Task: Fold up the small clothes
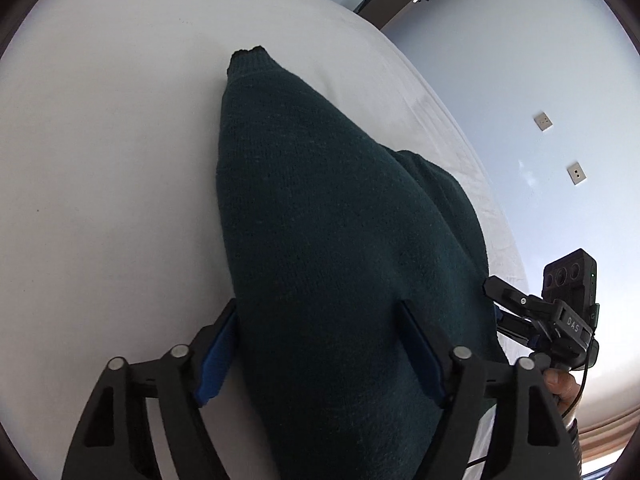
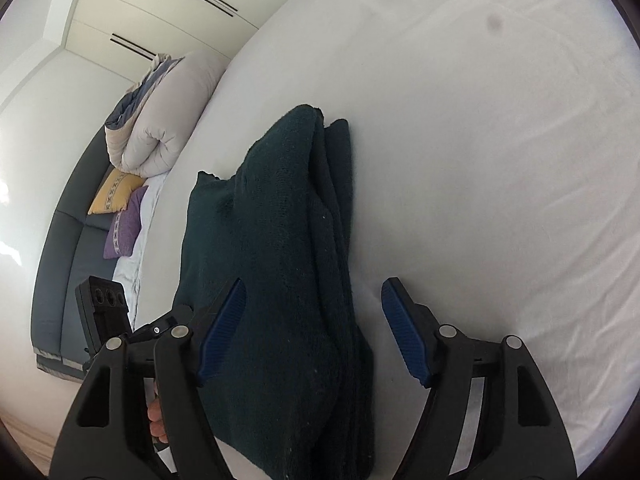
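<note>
— Now, where do we stand?

— Our dark green knit sweater (image 1: 320,220) lies folded on the white bed sheet (image 1: 100,160), layers stacked along its right edge. Our left gripper (image 1: 320,352) straddles its near end, jaws wide, gripping nothing; our right gripper (image 2: 314,328) likewise, pads clear.

— And to finish well?

— We'd judge: square the stacked edges, press flat, lift away without snagging the knit.

Dark green knit sweater (image 1: 320,220) on white sheet (image 1: 100,200); yellow cushion (image 2: 114,192) and purple cushion (image 2: 124,226), patterned bands
</note>
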`<act>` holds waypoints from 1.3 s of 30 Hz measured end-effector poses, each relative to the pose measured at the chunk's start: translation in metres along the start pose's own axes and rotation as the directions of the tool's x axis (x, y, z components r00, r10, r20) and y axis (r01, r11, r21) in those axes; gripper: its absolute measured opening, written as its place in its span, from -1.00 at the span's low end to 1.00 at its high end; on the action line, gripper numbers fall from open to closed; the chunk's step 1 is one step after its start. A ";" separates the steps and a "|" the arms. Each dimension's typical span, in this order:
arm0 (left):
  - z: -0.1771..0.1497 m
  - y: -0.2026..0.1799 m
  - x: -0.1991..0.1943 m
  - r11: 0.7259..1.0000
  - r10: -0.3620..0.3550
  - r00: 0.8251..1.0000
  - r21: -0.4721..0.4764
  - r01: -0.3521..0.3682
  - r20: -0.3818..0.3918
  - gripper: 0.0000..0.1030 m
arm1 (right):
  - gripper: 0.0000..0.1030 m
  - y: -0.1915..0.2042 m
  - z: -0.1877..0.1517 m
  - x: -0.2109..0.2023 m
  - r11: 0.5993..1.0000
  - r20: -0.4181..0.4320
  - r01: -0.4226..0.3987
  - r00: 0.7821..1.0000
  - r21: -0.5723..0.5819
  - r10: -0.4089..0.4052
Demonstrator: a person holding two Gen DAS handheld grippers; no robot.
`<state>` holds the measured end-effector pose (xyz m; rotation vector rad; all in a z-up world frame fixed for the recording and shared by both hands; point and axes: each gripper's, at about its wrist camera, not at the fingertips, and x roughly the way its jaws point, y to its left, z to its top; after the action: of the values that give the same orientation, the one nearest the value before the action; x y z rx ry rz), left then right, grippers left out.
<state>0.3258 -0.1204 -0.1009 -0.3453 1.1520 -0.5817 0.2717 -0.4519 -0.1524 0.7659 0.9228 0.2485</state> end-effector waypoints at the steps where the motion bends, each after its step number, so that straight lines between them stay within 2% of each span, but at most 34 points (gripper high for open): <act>1: 0.002 0.000 0.001 1.000 0.006 1.000 -0.009 -0.006 -0.005 0.43 | -0.06 0.004 0.003 0.004 1.000 -0.014 0.008 1.000 -0.010 -0.008; 2: 0.004 -0.001 0.003 1.000 0.011 1.000 -0.012 -0.011 -0.008 0.34 | -0.25 0.007 0.006 0.011 1.000 -0.038 0.023 0.999 -0.015 -0.024; 3: 0.004 -0.002 0.002 1.000 0.018 1.000 -0.009 -0.018 -0.009 0.25 | -0.34 0.010 0.008 0.018 0.999 -0.061 0.045 0.997 -0.021 -0.046; 4: 0.003 -0.004 0.001 1.000 0.025 1.000 -0.007 -0.025 -0.007 0.19 | -0.39 0.014 0.008 0.023 0.997 -0.066 0.070 0.995 -0.033 -0.072; 6: 0.001 -0.006 -0.005 1.000 0.022 1.000 0.001 -0.022 0.002 -0.07 | -0.49 0.023 0.008 0.026 0.992 -0.057 0.110 0.992 -0.055 -0.113; 9: 0.001 -0.005 -0.022 1.000 0.005 1.000 -0.002 -0.005 0.012 -0.21 | -0.57 0.047 0.004 0.023 0.978 -0.010 0.179 0.983 -0.102 -0.181; 11: -0.001 -0.005 -0.037 1.000 0.009 1.000 0.003 -0.009 0.026 -0.23 | -0.59 0.068 -0.002 0.014 0.966 0.026 0.212 0.977 -0.151 -0.211; 16: -0.010 0.011 -0.092 0.998 0.062 0.996 0.028 -0.064 0.070 -0.23 | -0.60 0.128 -0.022 0.010 0.958 0.046 0.168 0.986 -0.235 -0.161; 22: -0.031 0.060 -0.169 0.989 0.137 0.984 0.043 -0.143 0.113 -0.23 | -0.60 0.185 -0.058 0.038 0.964 -0.013 0.050 0.998 -0.262 -0.055; 27: -0.056 0.107 -0.194 0.984 0.174 0.980 0.023 -0.177 0.101 -0.23 | -0.60 0.219 -0.104 0.075 0.968 -0.084 -0.018 0.996 -0.250 -0.003; 29: -0.066 0.126 -0.190 0.984 0.179 0.980 0.004 -0.180 0.082 -0.23 | -0.60 0.223 -0.120 0.093 0.972 -0.111 -0.031 0.994 -0.231 0.005; 31: -0.077 0.142 -0.181 0.986 0.168 0.983 -0.025 -0.166 0.076 -0.20 | -0.60 0.222 -0.134 0.113 0.975 -0.125 -0.007 0.992 -0.222 -0.021; 33: -0.086 0.150 -0.176 0.989 0.143 0.985 -0.042 -0.139 0.099 -0.06 | -0.57 0.207 -0.139 0.130 0.984 -0.130 0.019 0.991 -0.179 -0.043; 35: -0.091 0.152 -0.174 0.990 0.142 0.982 -0.038 -0.138 0.125 0.06 | -0.44 0.178 -0.141 0.139 0.996 -0.141 -0.030 0.990 -0.082 0.018; 37: -0.094 0.154 -0.172 0.991 0.133 0.981 -0.045 -0.128 0.138 0.19 | -0.42 0.159 -0.141 0.147 0.993 -0.135 -0.116 0.984 -0.013 0.113; 38: -0.096 0.155 -0.172 0.990 0.133 0.981 -0.054 -0.127 0.141 0.24 | -0.42 0.155 -0.140 0.148 0.991 -0.131 -0.137 0.982 -0.007 0.135; 39: -0.097 0.156 -0.174 0.990 0.133 0.980 -0.059 -0.126 0.148 0.24 | -0.32 0.155 -0.140 0.147 0.991 -0.125 -0.135 0.983 -0.008 0.133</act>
<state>0.2262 0.1122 -0.0908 -0.3475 1.0347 -0.4062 0.2670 -0.1988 -0.1885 0.8051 0.9869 0.4256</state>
